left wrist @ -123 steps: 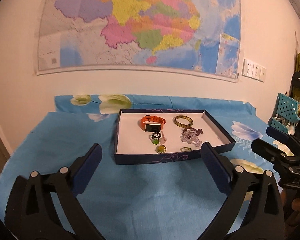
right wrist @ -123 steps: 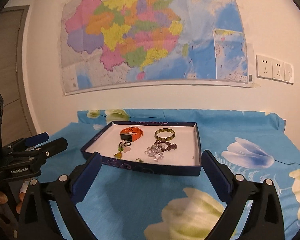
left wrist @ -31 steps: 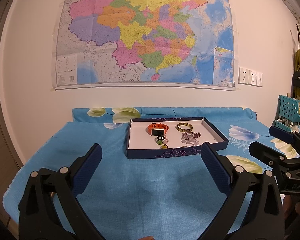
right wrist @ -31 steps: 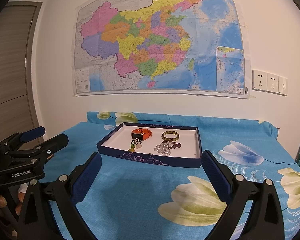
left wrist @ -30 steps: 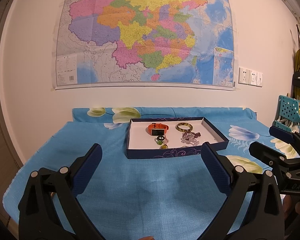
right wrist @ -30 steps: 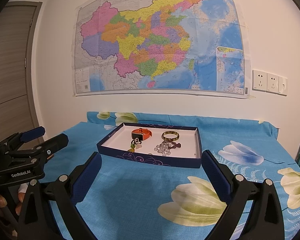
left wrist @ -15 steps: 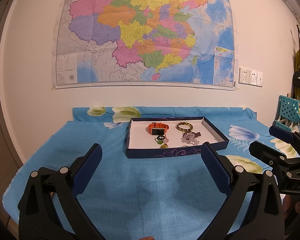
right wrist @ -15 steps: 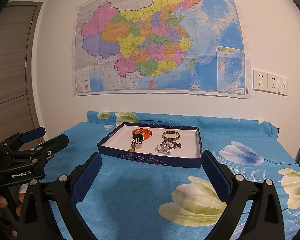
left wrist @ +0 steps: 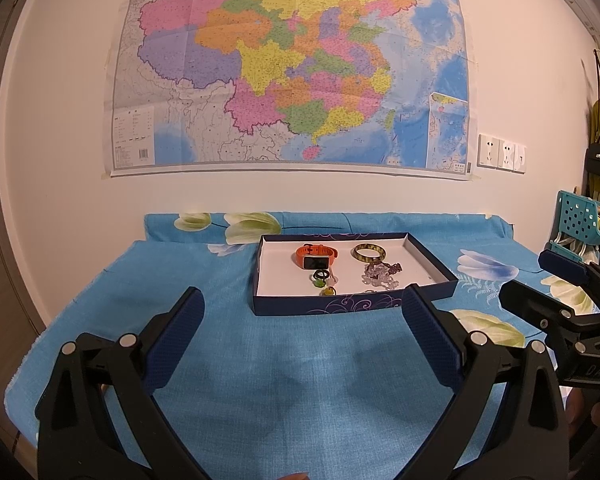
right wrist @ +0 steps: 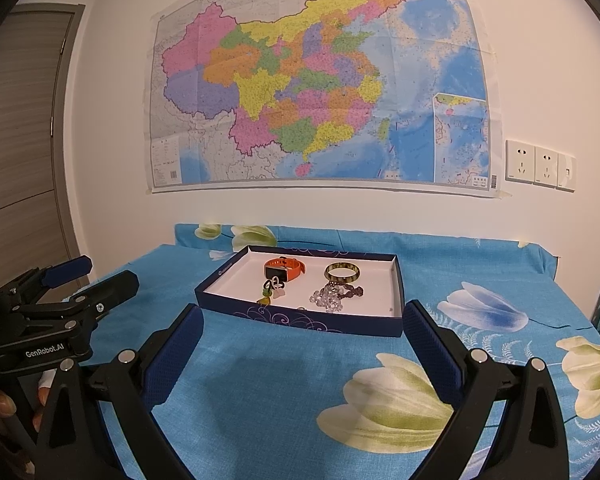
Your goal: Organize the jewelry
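Observation:
A dark blue tray [left wrist: 328, 306] with a white floor sits on the blue flowered cloth; it also shows in the right wrist view [right wrist: 300, 322]. In it lie an orange watch [left wrist: 315, 255], a green-yellow bangle [left wrist: 369, 253], a purple bead bracelet [left wrist: 381, 274], a dark ring [left wrist: 320, 276], a green pendant [left wrist: 327, 291] and a small ring [left wrist: 370, 291]. My left gripper [left wrist: 300, 312] is open and empty, well short of the tray. My right gripper [right wrist: 300, 328] is open and empty, also short of the tray.
The table stands against a wall with a large map [left wrist: 292, 72]. A teal basket [left wrist: 580, 220] stands at the right. The right gripper shows at the right of the left wrist view [left wrist: 556, 292]; the left gripper shows at the left of the right wrist view [right wrist: 84, 284].
Since four seconds ago both grippers have drawn back from the tray and tilted up. In the last second nothing has visibly moved.

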The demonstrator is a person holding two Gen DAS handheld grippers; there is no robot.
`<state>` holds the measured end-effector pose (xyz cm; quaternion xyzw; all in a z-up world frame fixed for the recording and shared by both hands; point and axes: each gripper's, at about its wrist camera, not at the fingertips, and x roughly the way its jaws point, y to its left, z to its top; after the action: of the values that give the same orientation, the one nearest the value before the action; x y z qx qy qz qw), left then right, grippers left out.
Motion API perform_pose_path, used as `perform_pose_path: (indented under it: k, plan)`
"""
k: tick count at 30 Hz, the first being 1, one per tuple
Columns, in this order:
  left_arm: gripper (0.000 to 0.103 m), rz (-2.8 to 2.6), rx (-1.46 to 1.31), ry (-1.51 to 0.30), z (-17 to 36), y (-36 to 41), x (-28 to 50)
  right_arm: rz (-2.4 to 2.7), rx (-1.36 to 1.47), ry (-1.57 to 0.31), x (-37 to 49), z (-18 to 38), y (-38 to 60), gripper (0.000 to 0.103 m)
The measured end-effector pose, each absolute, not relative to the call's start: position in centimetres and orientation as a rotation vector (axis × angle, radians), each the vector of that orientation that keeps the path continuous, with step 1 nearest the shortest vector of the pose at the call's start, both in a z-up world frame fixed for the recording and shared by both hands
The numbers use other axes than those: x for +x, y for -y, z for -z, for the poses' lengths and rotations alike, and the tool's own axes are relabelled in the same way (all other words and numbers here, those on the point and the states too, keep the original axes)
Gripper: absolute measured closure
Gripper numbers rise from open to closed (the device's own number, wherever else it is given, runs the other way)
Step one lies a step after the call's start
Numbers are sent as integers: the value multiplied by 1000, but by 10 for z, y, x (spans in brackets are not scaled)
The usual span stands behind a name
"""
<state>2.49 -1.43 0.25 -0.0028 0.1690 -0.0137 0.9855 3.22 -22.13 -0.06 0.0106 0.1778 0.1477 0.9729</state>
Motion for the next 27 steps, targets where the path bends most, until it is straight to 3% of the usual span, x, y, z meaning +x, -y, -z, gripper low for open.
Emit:
perform_pose_path:
  k: [27]
  plan:
    - [6, 28, -5, -341, -2, 15, 26, -298, 21, -359, 34, 0, 222, 7]
